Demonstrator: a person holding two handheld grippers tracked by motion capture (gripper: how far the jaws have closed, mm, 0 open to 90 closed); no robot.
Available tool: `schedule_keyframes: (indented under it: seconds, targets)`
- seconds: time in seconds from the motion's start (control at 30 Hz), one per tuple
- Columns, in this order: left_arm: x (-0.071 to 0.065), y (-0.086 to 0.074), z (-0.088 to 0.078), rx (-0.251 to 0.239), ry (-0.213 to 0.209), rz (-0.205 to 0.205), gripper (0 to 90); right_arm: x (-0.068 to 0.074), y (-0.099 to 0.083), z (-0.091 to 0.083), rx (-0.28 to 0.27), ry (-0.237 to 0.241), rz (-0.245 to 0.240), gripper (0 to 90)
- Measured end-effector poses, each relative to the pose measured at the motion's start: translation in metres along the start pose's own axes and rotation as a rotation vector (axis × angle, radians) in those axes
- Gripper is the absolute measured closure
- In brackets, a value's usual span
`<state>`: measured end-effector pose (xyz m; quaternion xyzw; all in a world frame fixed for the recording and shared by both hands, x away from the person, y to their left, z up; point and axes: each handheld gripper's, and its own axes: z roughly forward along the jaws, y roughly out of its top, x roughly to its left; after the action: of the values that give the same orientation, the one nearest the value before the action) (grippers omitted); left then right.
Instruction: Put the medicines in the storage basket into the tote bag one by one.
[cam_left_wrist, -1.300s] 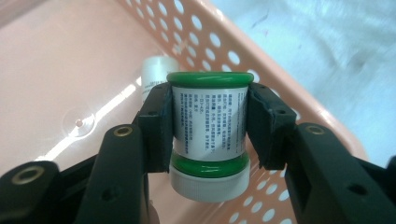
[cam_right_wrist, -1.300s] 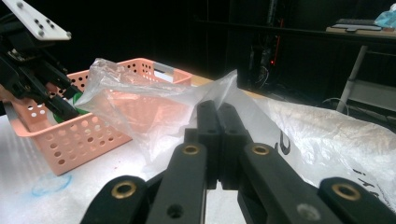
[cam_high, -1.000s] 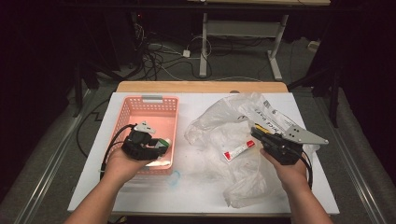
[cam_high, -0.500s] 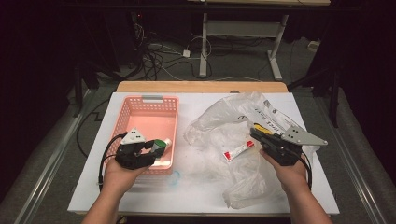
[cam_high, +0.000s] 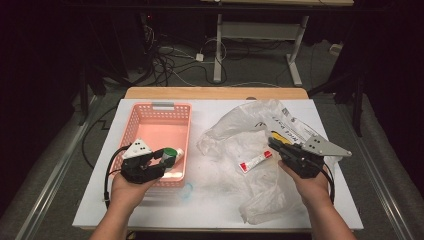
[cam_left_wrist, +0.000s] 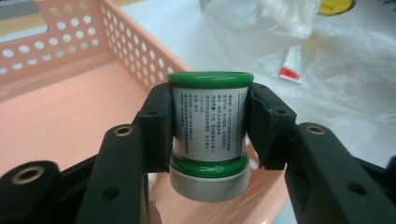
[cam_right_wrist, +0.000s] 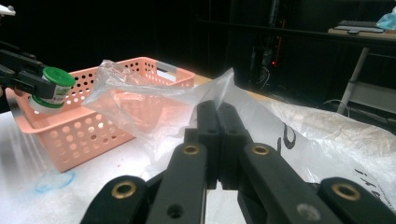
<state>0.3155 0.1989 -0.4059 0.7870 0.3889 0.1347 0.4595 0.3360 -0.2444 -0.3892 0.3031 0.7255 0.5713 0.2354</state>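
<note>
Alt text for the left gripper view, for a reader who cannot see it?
Two black jaws clamp a small green-banded jar with a printed white label, held over the pink perforated basket. Beyond it, clear plastic bag and a red-and-white tube lie on the white table.

White table (cam_high: 220, 205) — pink basket (cam_high: 165, 112), plastic bag (cam_high: 240, 125)

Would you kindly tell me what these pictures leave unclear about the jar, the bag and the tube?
- Jar: label print too small, left gripper view.
- Tube: lettering too small, high view; cut short by bag folds, left gripper view.
- Plastic bag: whether the shut right gripper pinches it is hidden by its jaws.
</note>
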Motion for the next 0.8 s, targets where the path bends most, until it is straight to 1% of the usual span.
schedule_keyframes:
  seconds: [0.17,0.33,0.53,0.7,0.8]
  targets:
    - [-0.009,0.005,-0.005,-0.046,-0.021,0.011,53.7,0.0,0.0,0.0,-0.002,0.003,0.002,90.0]
    - [-0.022,0.006,-0.007,-0.057,-0.068,0.03,53.7,0.0,0.0,0.0,-0.001,0.003,0.004,90.0]
    - [-0.036,0.005,-0.001,-0.046,-0.114,0.054,53.7,0.0,0.0,-0.001,-0.005,0.003,0.001,90.0]
    - [-0.047,0.006,0.006,-0.038,-0.141,0.075,53.7,0.001,0.0,0.0,-0.001,0.006,-0.003,90.0]
    - [-0.051,0.005,0.012,-0.028,-0.156,0.079,53.7,0.001,0.0,0.0,0.0,0.007,-0.005,90.0]
